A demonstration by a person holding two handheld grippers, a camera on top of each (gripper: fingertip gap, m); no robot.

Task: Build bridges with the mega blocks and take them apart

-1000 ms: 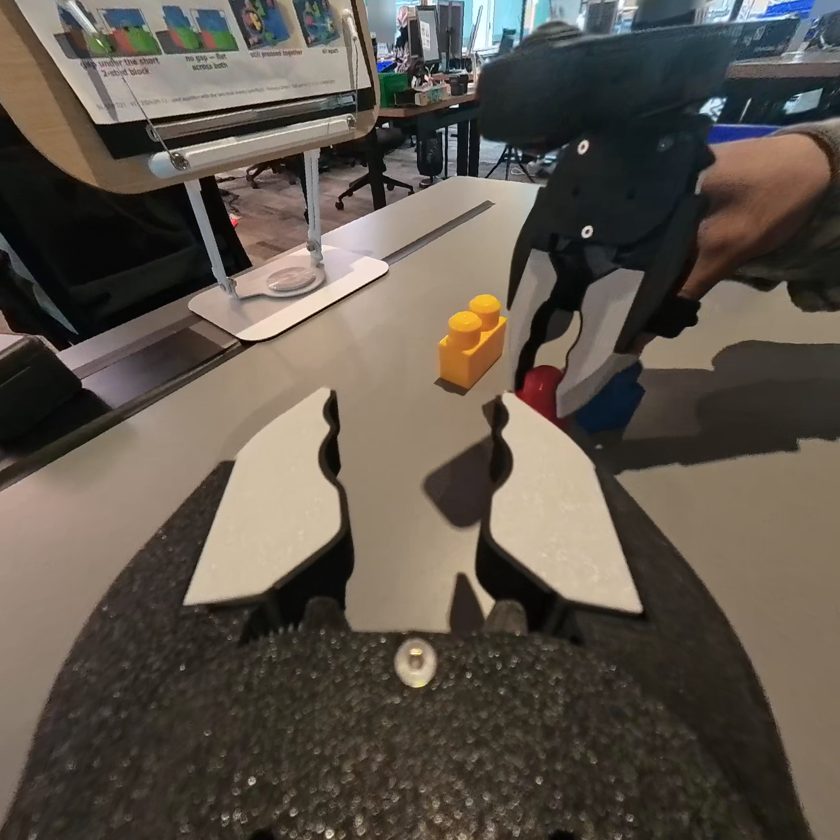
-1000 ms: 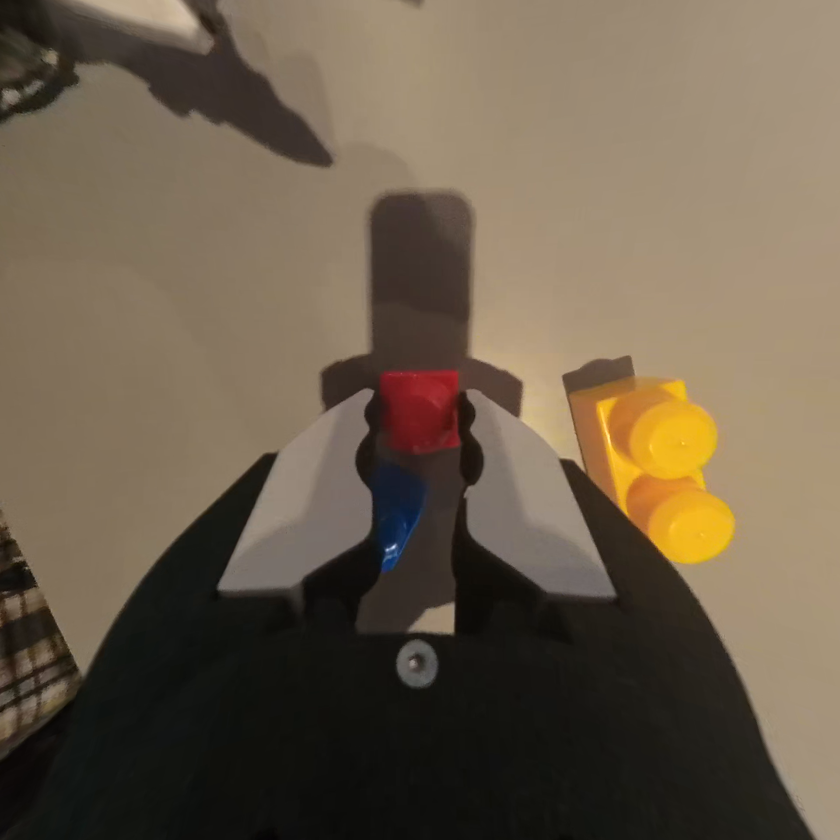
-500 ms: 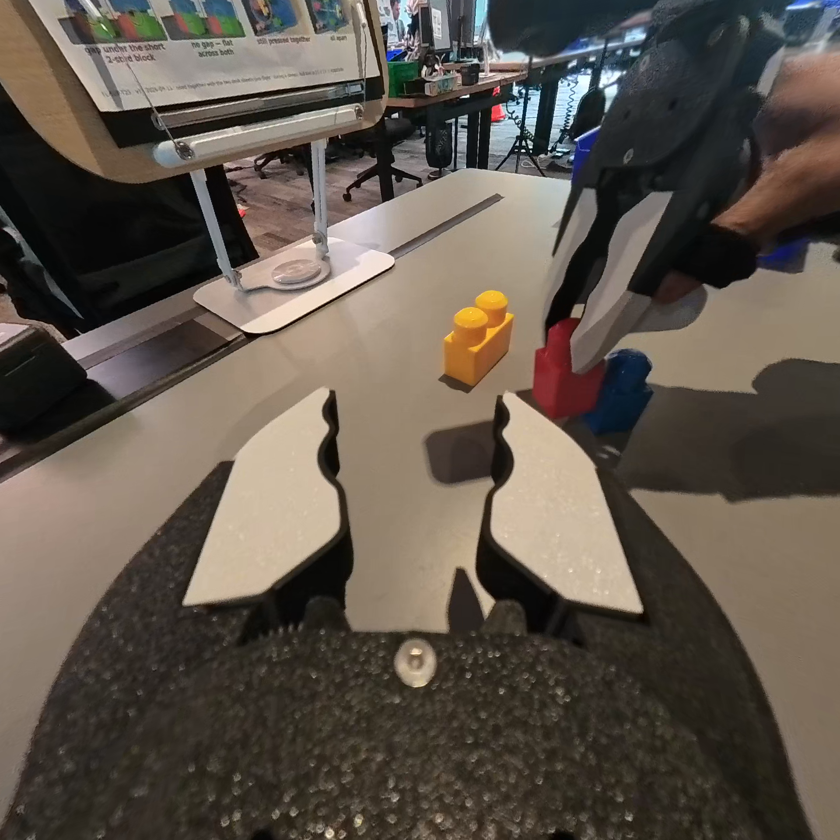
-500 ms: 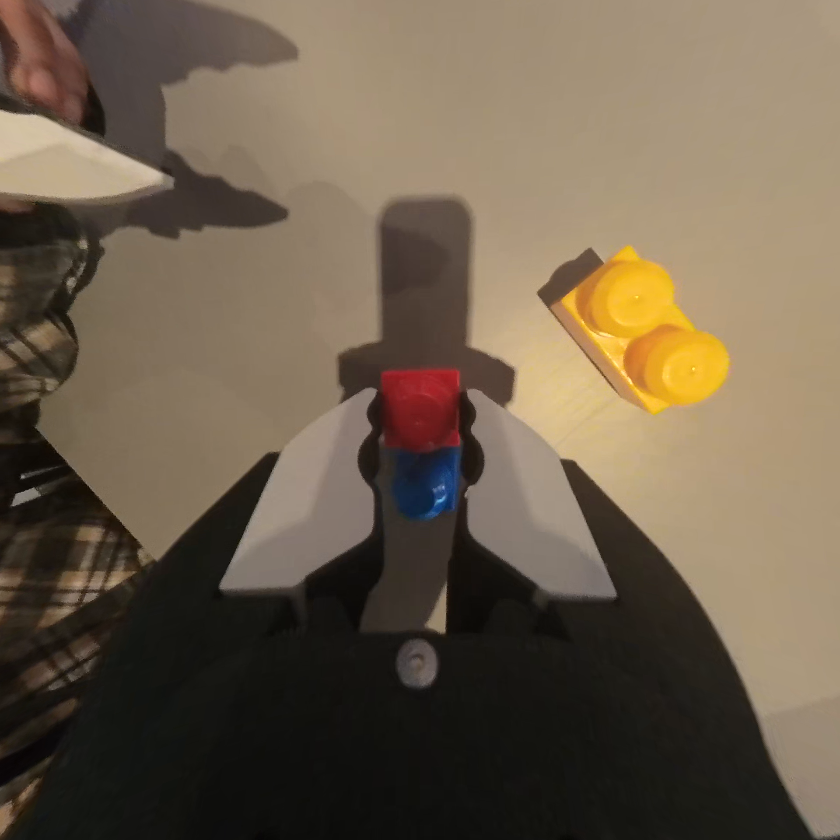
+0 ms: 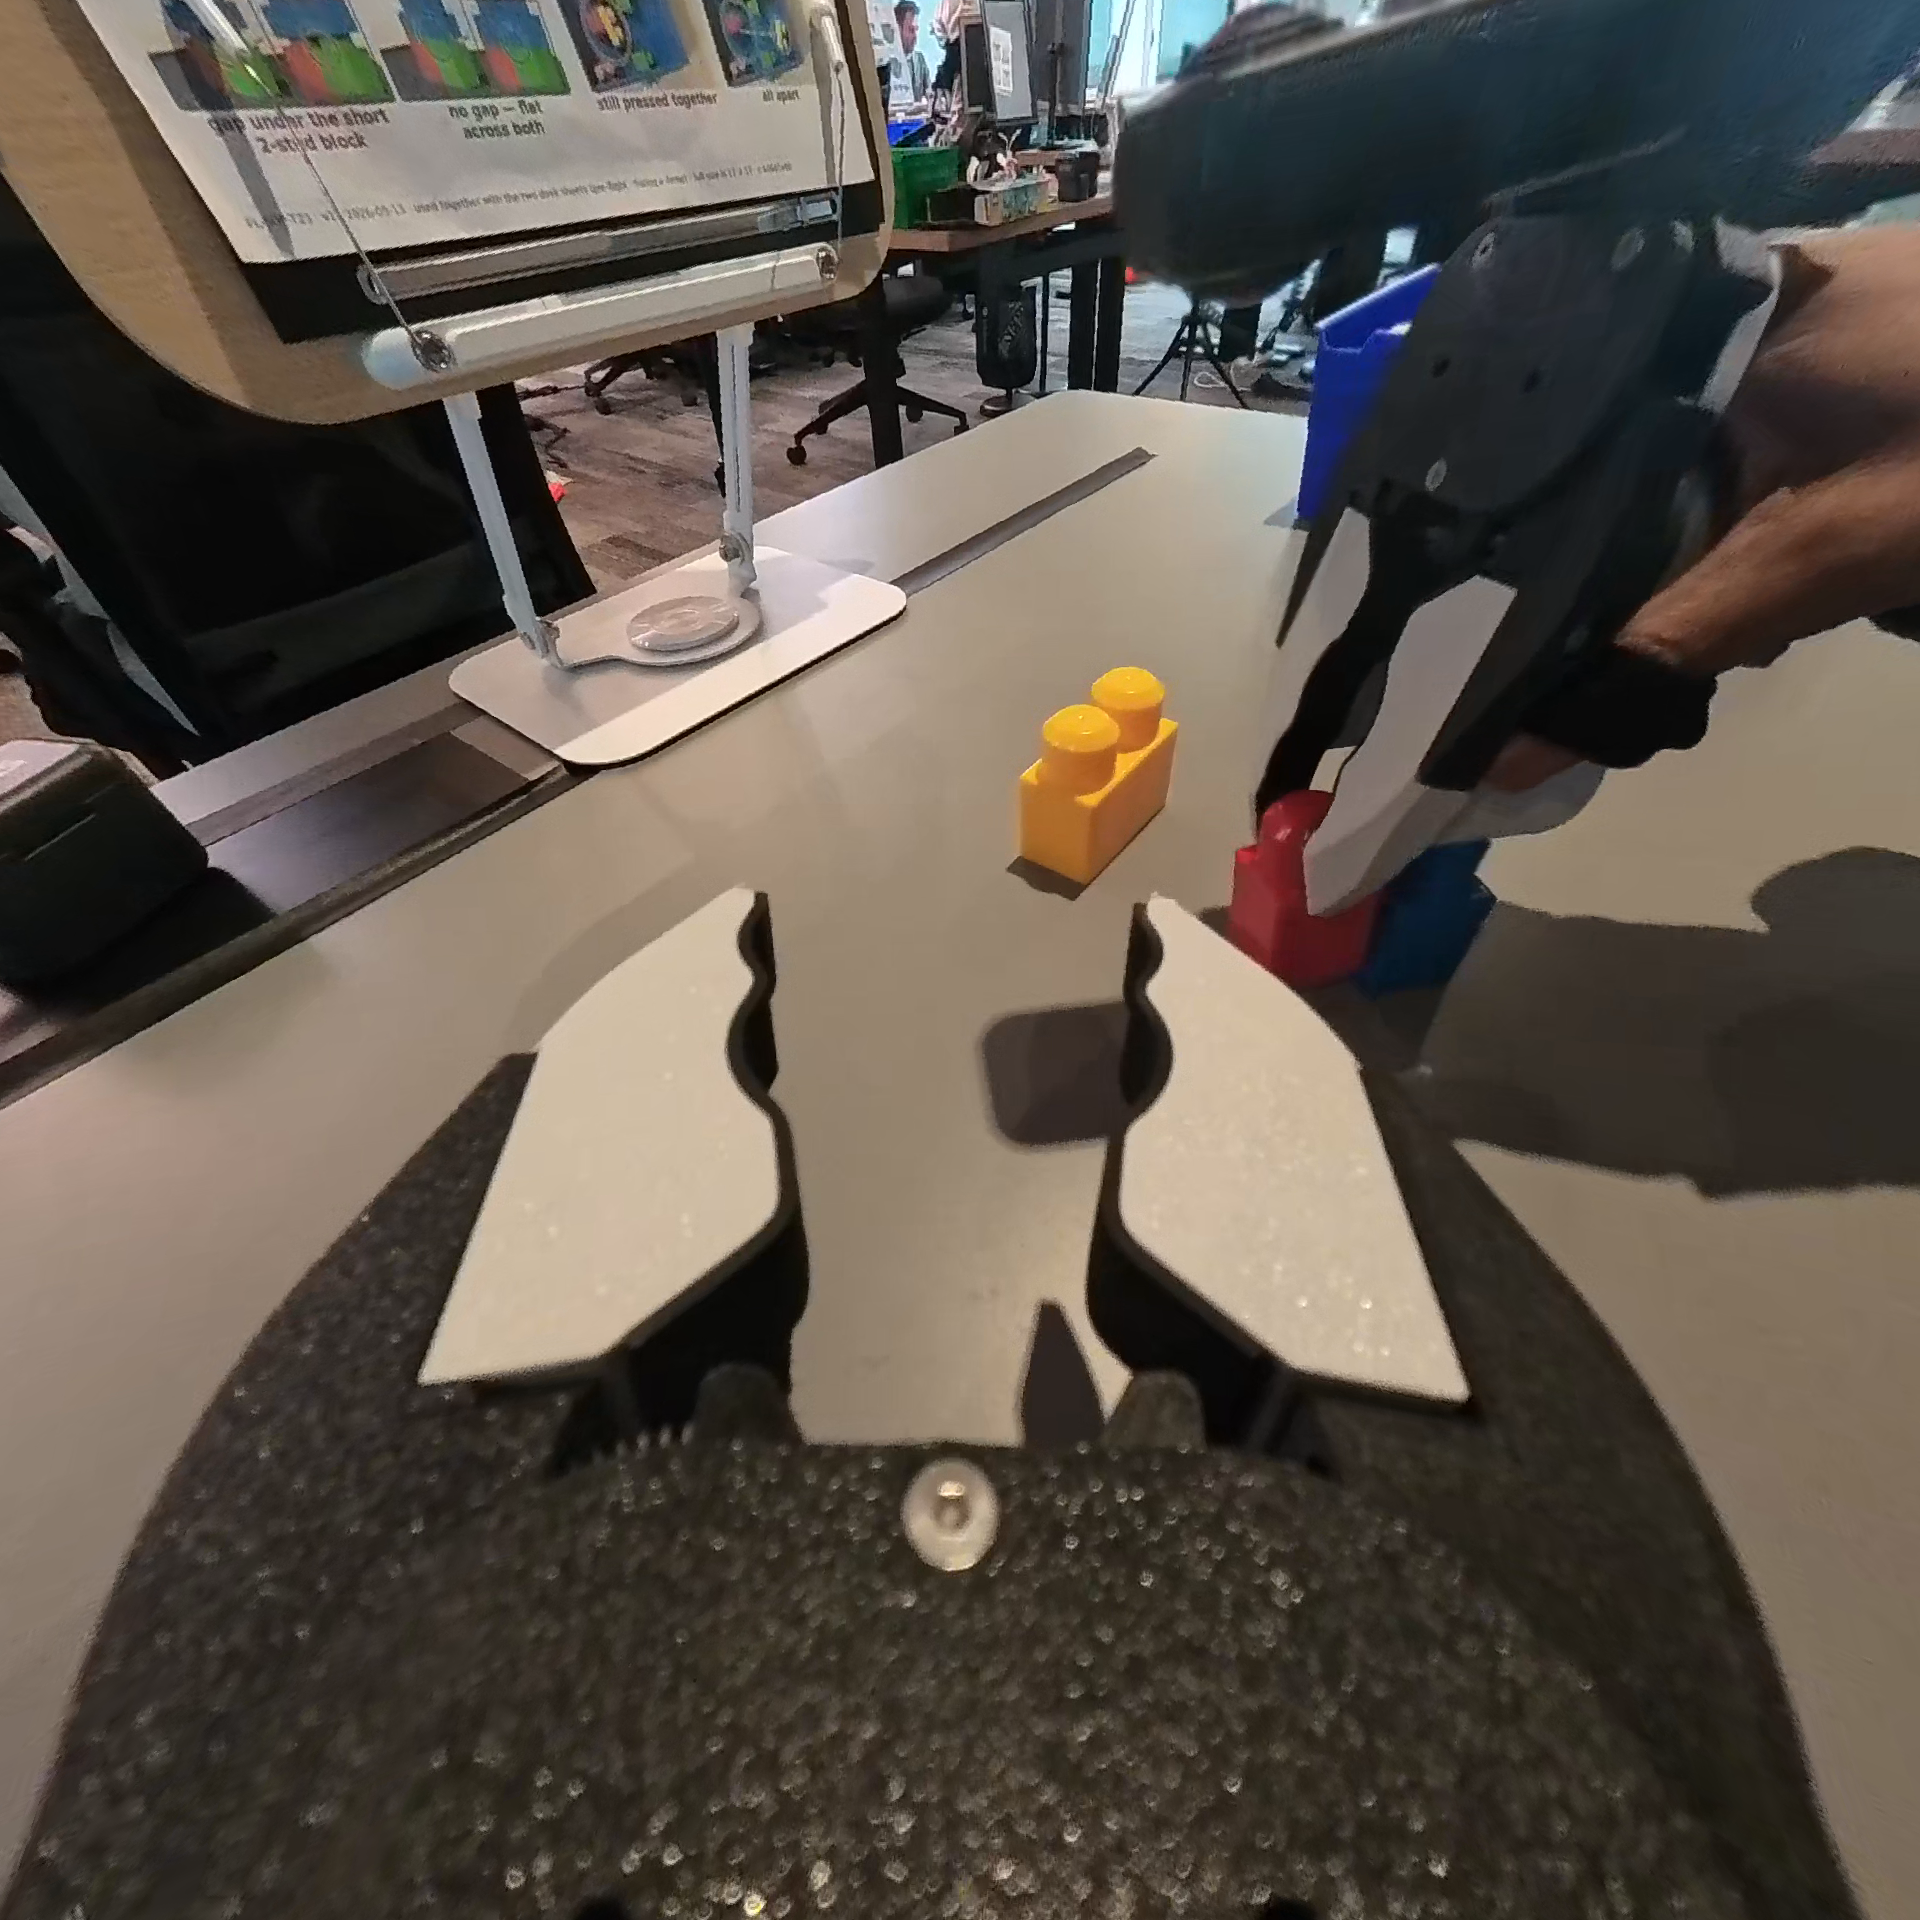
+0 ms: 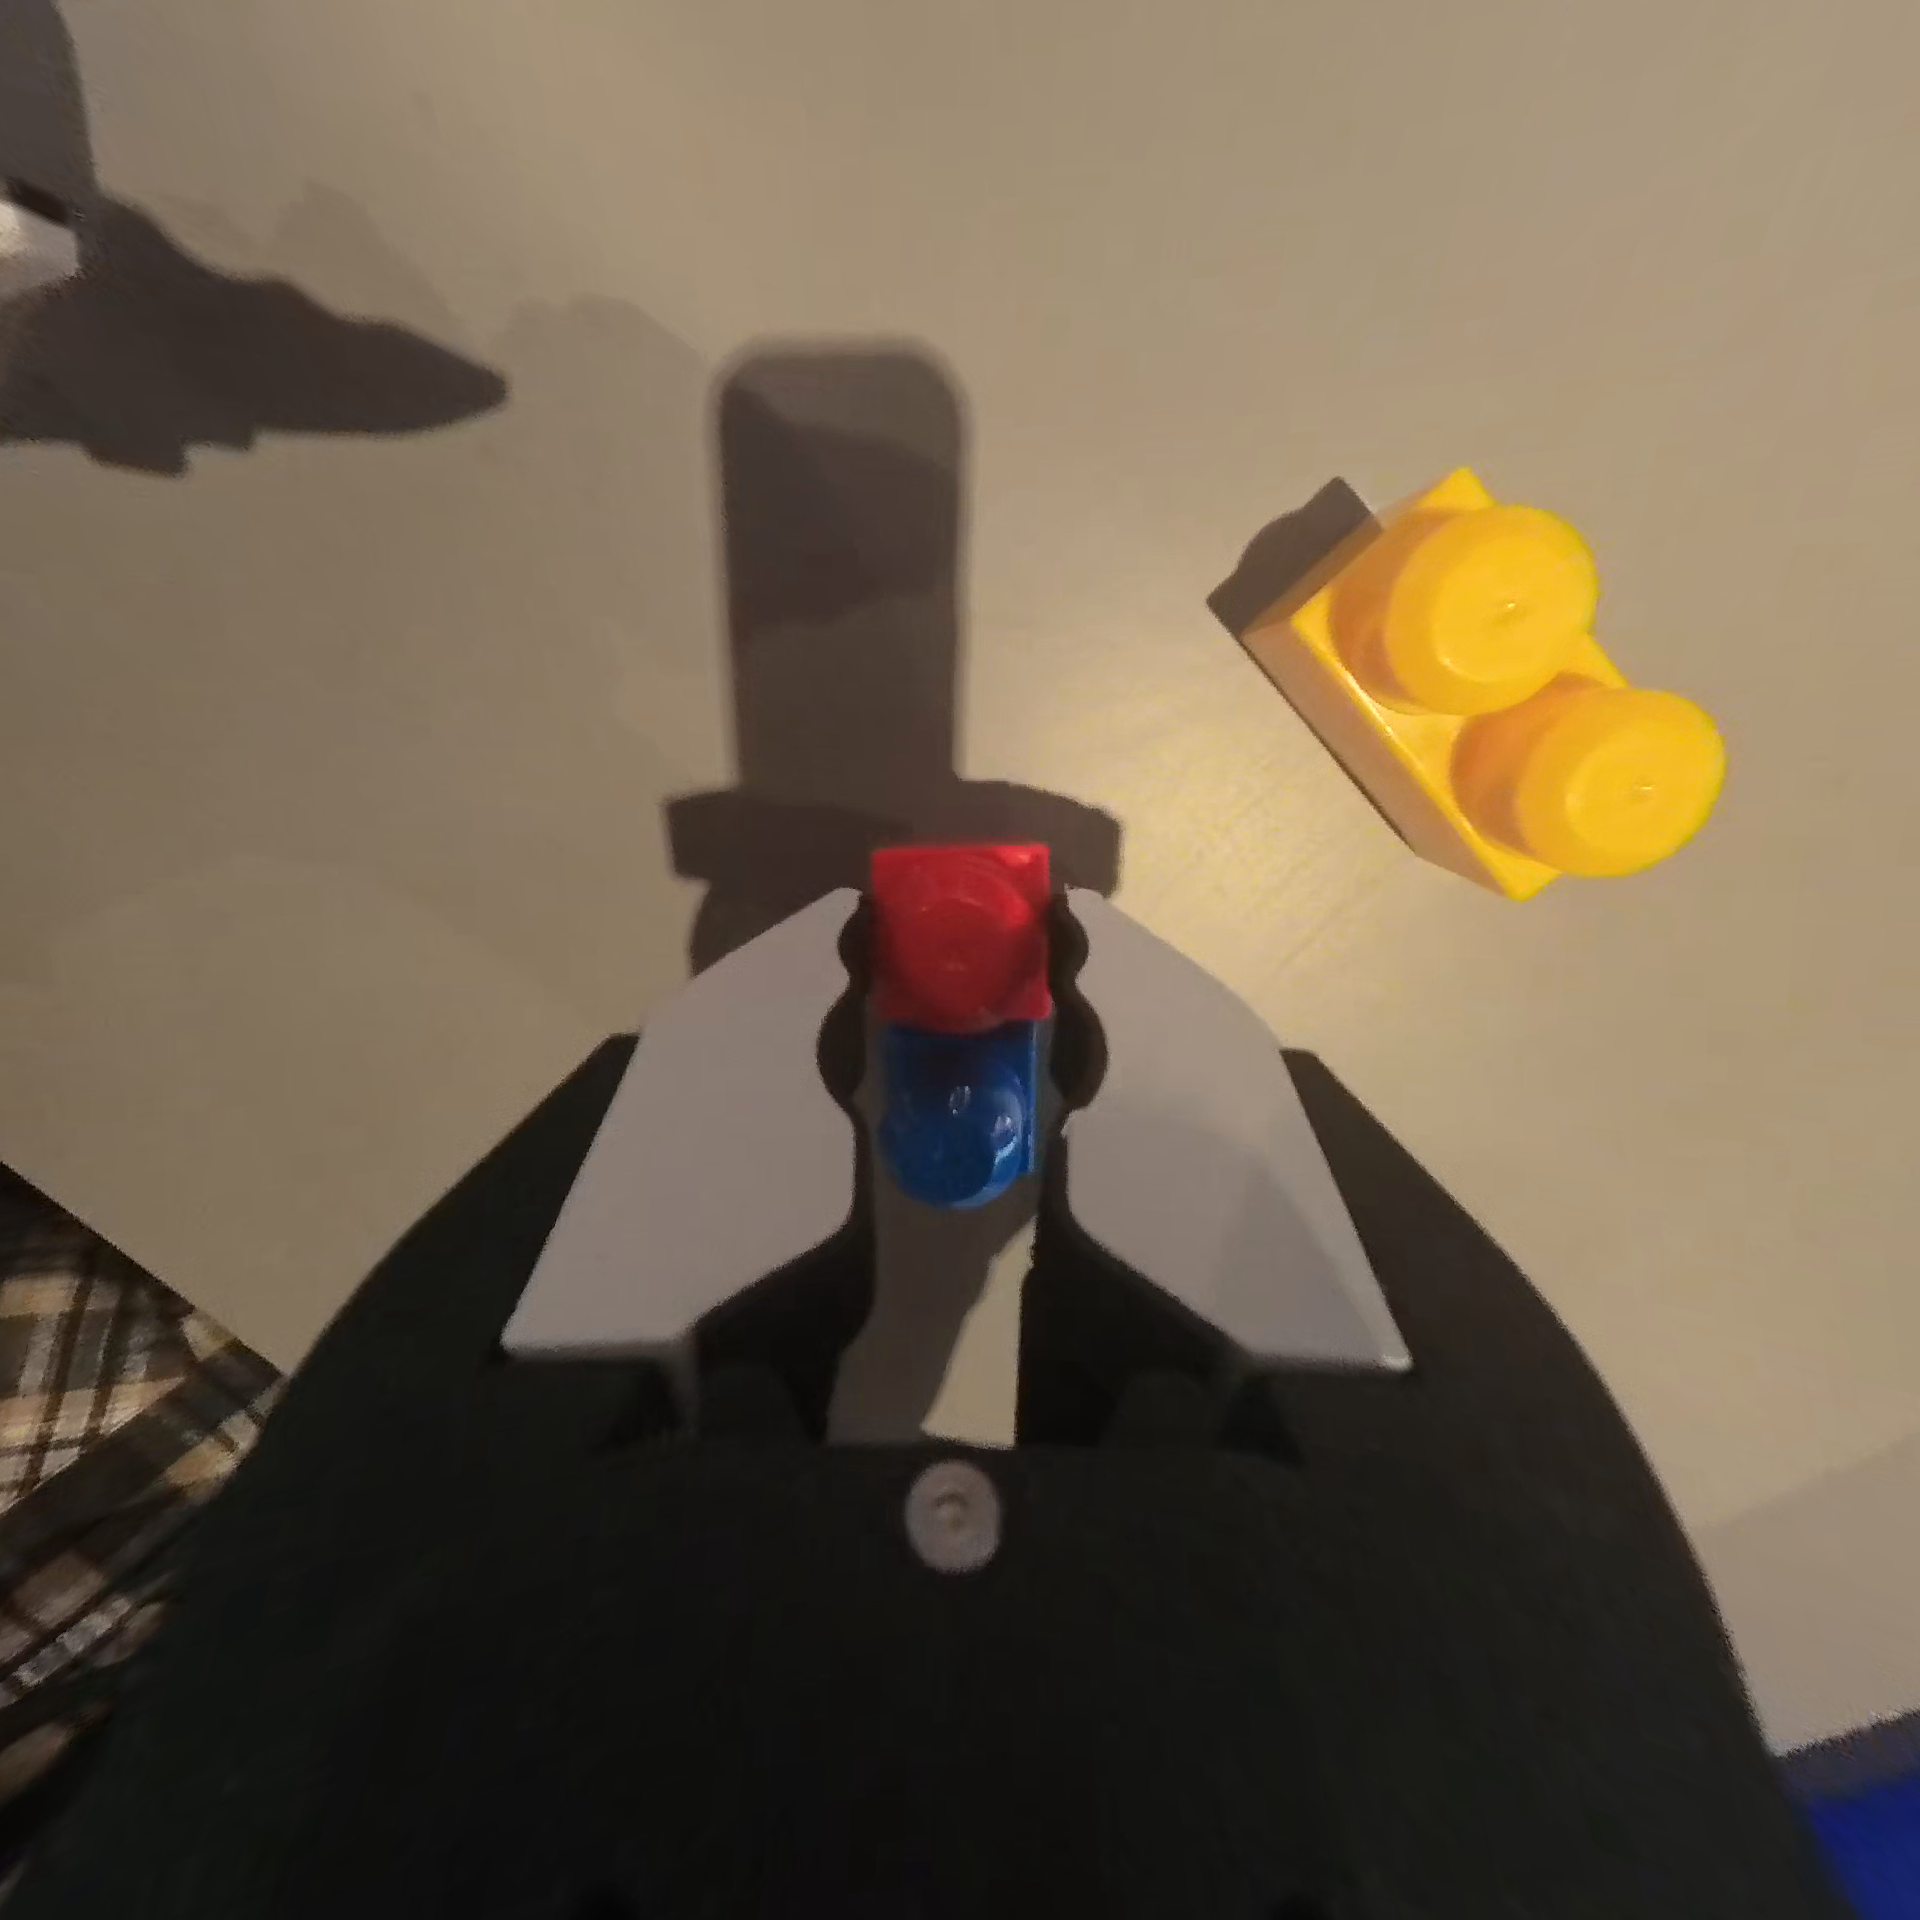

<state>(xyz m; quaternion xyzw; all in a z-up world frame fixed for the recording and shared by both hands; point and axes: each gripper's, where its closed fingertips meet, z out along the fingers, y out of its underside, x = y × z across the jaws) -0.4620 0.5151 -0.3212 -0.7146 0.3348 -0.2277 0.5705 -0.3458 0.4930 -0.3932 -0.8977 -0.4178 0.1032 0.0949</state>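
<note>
Right tool [image 6: 961, 940] pinches the red block [image 6: 958, 941] beside the blue block [image 6: 956, 1127]; left tool [image 5: 951, 935] spread, holding nothing.

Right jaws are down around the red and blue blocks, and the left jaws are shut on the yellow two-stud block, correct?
Not quite: the left gripper is open and empty. The left wrist view shows the yellow two-stud plastic block standing free on the table, ahead of it. The rest holds.

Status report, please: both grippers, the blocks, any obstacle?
Left gripper open, empty. Right gripper around red block, blue block touching it. Yellow block apart. Nothing in the way.
</note>
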